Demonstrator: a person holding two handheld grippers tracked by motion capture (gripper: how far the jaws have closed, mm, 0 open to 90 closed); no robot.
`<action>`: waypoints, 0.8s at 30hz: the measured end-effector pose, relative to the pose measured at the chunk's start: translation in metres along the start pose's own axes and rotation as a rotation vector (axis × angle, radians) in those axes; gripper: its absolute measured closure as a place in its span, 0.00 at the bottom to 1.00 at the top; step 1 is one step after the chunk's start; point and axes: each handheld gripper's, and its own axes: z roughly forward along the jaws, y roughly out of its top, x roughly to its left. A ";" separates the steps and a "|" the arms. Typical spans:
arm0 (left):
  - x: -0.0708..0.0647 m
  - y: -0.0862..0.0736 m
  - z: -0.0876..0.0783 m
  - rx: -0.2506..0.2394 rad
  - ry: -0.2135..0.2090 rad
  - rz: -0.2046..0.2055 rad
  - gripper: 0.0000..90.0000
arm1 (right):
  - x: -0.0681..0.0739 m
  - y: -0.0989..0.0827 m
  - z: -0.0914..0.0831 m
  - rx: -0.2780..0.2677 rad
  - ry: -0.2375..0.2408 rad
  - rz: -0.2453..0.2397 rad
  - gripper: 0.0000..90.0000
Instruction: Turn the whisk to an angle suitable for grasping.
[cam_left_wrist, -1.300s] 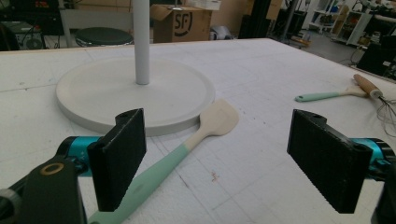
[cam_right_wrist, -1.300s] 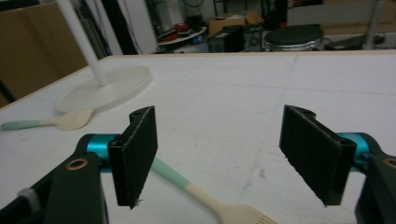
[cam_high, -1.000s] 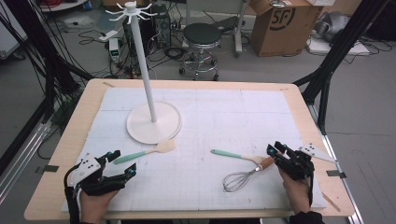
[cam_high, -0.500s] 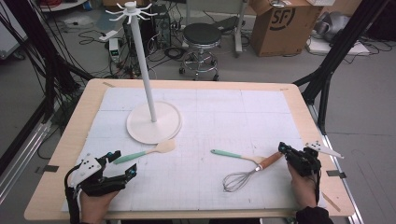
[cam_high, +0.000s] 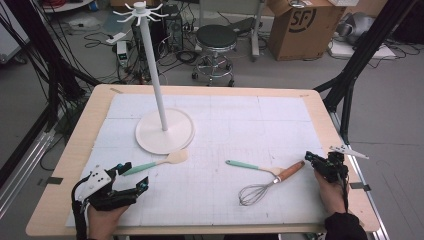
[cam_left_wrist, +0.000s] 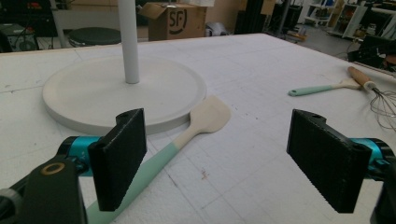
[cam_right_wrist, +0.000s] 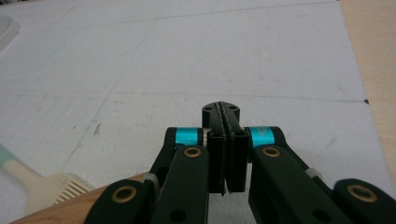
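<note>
Spatula with the mint-green handle lies flat on the white mat, blade toward the round base of the hook stand, handle end running back toward your left gripper. In the left gripper view the fingers are spread wide and press on nothing. The handle passes low by the left-hand pad rather than down the middle of the gap. That wide spread looks like a setup for closing across the handle. As it stands, I judge you would need to shift sideways to centre the handle between the pads first, or one pad may ride over it.

Your right gripper has its fingers pressed together, pad against pad, with nothing between them. The whisk lies beside those fingers. Its wooden handle points toward them, its wire head away, and in the right gripper view the handle sits low to the left of the closed fingers, clear of them. A second, slotted spatula lies just beyond the whisk, its blade touching or overlapping the wooden handle.

All three tools lie with their handles reachable from your side, which suits pinching each by the handle and carrying it up to the stand's hooks. That stand is well ahead of both pairs of fingers.
</note>
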 end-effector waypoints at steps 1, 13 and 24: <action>0.000 0.000 0.000 0.000 0.000 -0.001 0.23 | 0.000 0.001 0.001 0.006 -0.008 -0.009 1.00; -0.003 0.000 0.000 0.003 -0.005 0.006 0.23 | -0.004 0.003 0.008 0.105 -0.015 0.020 1.00; -0.002 0.000 -0.005 -0.013 0.007 -0.003 0.23 | 0.002 0.001 0.008 0.147 -0.005 0.008 1.00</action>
